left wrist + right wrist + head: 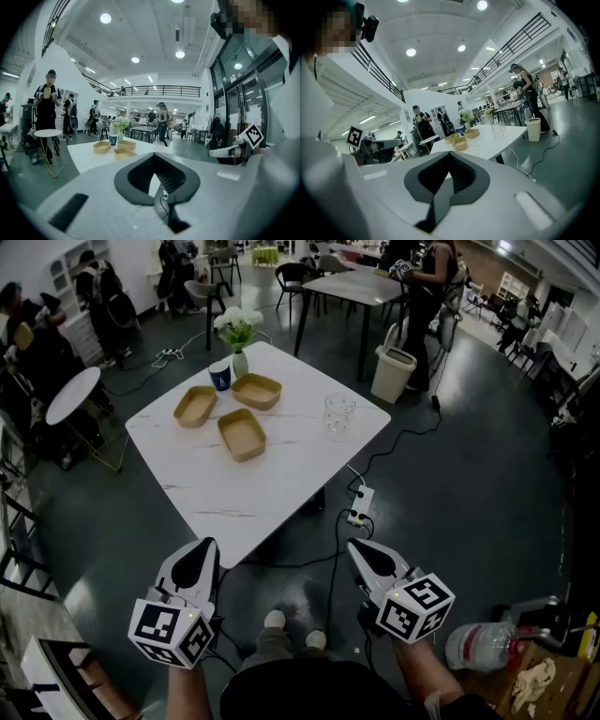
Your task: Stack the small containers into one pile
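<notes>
Currently both tools hang in the near foreground, off the near edge of the white worktop [234, 507] and above the dark floor [459, 474]. The left hand-held gripper [202, 557] has its jaws pressed together with nothing between them. The right hand-held gripper [362, 555] is the same, jaws together and holding nothing (in each gripper view the dark pads meet in one closed seam). Both point toward the far side, tipped slightly downward.

The small containers lie on the far left part of the worktop, well apart from both grippers. They are tan and shallow, and each rests flat on the surface on its own, not stacked. The left container [195, 406], the far container [257, 390] and the near container [242, 434] sit close to one another.

Just beyond them stands a blue cup [220, 376], beside a vase of white flowers [238, 338]. A clear glass [338, 415] stands apart to the right. A power strip [361, 505] lies on the floor by the worktop's right edge.
</notes>
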`<state>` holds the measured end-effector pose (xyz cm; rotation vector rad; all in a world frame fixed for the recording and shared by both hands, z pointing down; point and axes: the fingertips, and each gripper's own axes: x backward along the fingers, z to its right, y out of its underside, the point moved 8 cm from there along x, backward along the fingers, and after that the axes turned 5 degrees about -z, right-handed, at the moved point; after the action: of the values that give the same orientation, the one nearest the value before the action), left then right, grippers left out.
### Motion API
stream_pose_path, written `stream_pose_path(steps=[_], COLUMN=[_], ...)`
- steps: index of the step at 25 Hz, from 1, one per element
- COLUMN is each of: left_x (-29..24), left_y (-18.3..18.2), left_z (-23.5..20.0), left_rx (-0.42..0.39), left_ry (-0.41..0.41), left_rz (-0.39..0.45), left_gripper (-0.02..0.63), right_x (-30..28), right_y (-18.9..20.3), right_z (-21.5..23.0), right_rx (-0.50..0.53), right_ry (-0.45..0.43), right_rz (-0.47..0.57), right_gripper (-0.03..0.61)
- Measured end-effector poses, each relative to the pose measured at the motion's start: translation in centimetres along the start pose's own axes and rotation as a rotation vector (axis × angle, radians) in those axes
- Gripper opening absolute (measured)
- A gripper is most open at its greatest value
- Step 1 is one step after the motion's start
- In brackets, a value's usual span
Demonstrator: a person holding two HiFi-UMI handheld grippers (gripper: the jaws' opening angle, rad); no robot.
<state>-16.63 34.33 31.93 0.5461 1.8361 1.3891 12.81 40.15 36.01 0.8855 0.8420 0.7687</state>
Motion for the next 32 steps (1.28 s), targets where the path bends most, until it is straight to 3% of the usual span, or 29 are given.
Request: stream_pose_path(steps=[8, 20, 26, 32], left_x=[-1.1, -1.4, -2.1, -4.6], left_y=[0.7, 2.3, 3.1, 2.6], left_z=[0.9, 3.8, 3.2, 1.7], left_rx=[0.013, -0.011, 0.056, 0.016], left_ry=[0.013, 0.055, 0.076, 0.067], left_rz=[-0.023, -0.037, -0.032, -0.051], left_gripper=[-0.003, -0.002, -0.003, -0.002], right_x=[0.6, 1.4, 0.6, -2.4], right_y=[0.0, 0.3, 0.7, -0.6], right_z=[0.9, 1.7, 1.3, 2.2], right_rx=[-0.008, 0.007, 0.020, 0.032], right_ry=[0.011, -0.060, -0.066, -0.064], right_rz=[0.005, 0.005, -0.003, -0.012], right_gripper=[-0.003, -0.002, -0.002, -0.002])
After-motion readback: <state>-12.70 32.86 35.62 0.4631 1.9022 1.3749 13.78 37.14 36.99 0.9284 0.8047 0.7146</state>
